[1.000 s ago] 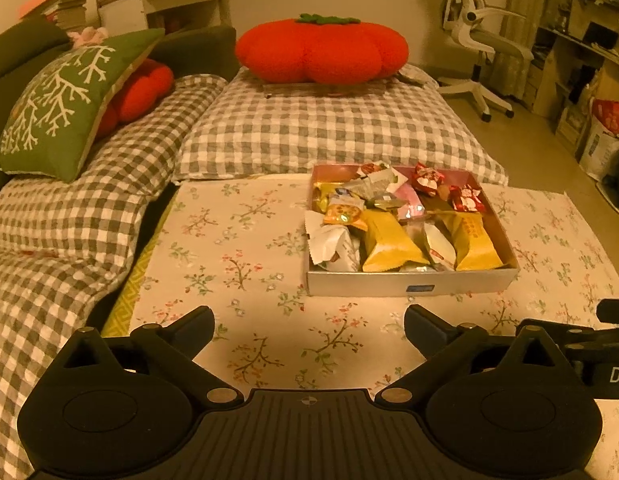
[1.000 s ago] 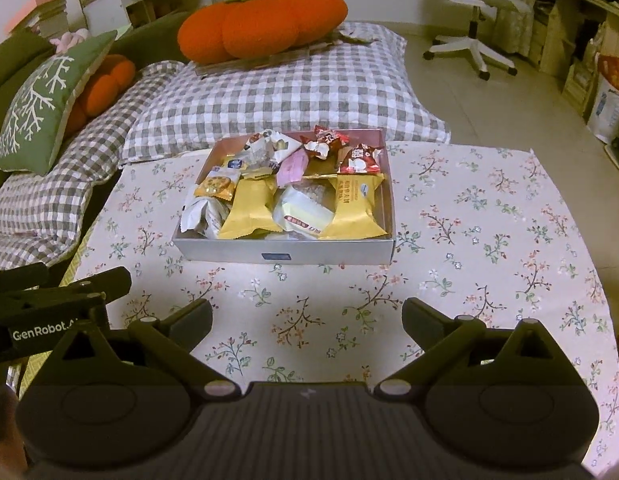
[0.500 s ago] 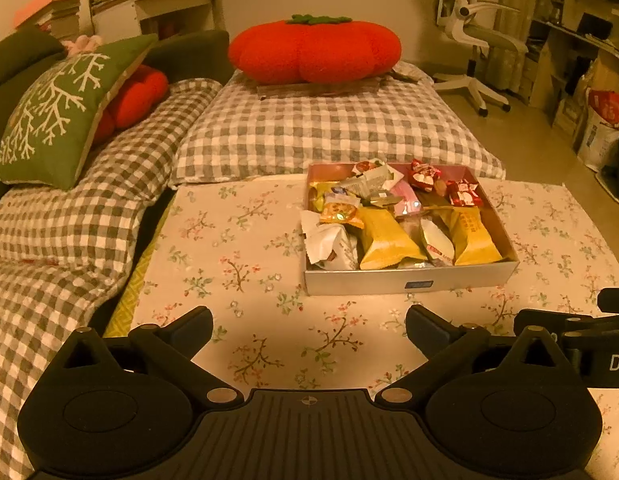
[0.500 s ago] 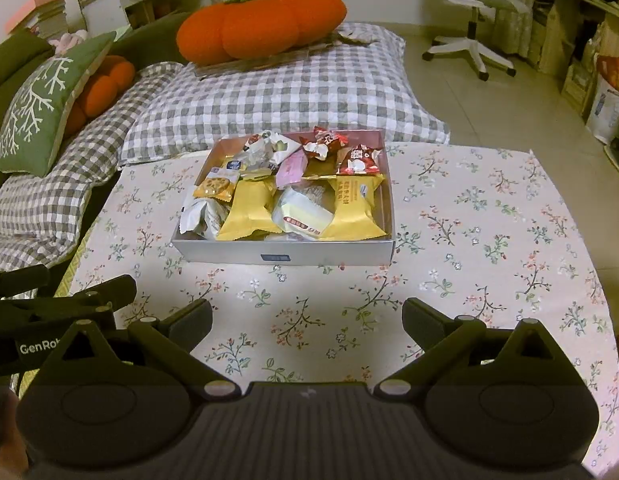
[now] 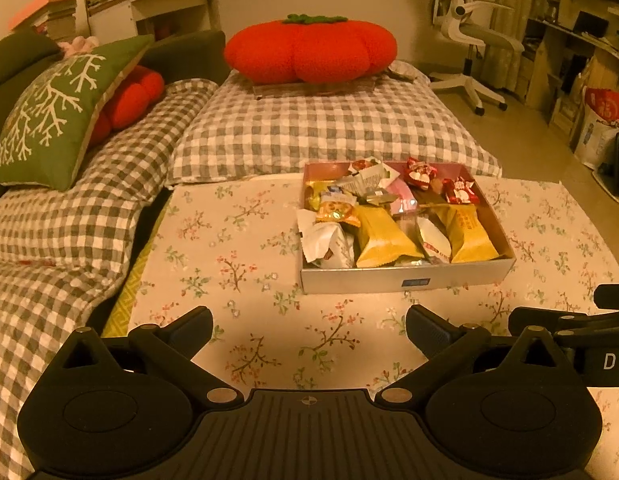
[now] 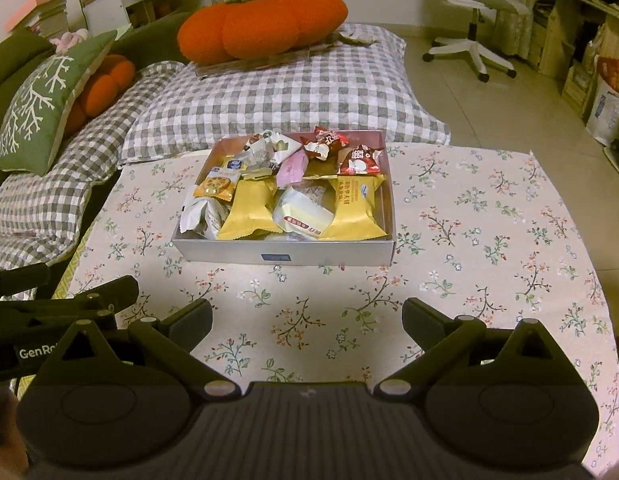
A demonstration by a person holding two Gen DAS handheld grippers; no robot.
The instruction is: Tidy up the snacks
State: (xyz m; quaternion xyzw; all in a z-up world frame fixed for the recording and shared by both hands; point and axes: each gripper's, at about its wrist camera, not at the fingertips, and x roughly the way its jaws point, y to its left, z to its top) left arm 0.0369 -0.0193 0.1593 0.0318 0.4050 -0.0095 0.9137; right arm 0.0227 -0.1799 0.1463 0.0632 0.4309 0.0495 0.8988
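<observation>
Holding both tools above the near edge of the table (image 6: 489, 216), I kept the left gripper (image 5: 309, 326) and right gripper (image 6: 307, 320) with fingers spread wide, nothing between them. The box (image 6: 285, 254) sat on the floral cloth, well beyond both grippers, toward the far side of the table. Snacks (image 6: 249, 212) filled it in a loose heap: two yellow packs (image 5: 383, 236) near the front wall, a white pack at the left, red wrappers (image 5: 459, 192) at the far right corner. A checked cushion (image 5: 329, 132) lay just beyond the table's far edge.
</observation>
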